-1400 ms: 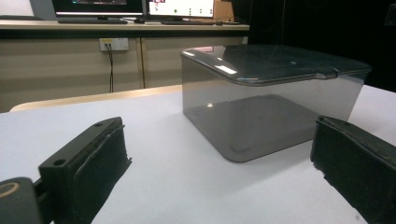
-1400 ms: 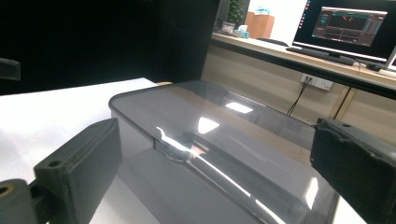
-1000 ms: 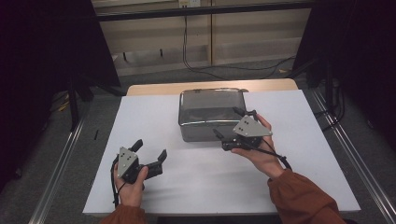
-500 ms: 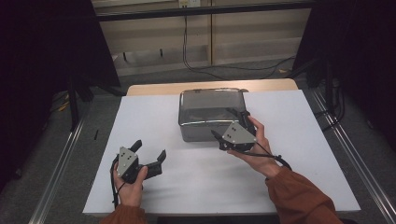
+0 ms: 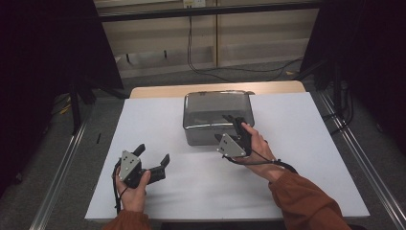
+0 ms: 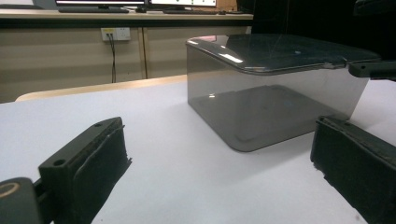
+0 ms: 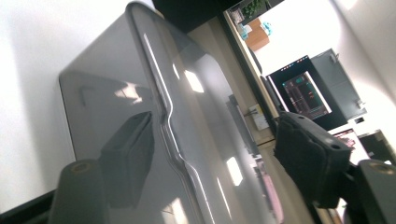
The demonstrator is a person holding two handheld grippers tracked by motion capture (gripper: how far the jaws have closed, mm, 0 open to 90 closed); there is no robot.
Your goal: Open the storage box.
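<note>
— Two jaws of my right gripper (image 5: 229,128) have just been closing, straddling the lid edge (image 7: 161,105) of the grey box (image 5: 218,117) mid-table, not pinching yet.
— Risk?
— Glossy lid; pads may slip, shoving it. Left gripper (image 5: 152,159) idles open.

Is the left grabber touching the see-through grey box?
Apart. In the high view, bare white table lies between the left gripper and the grey box; the left gripper view shows that gap too.
</note>
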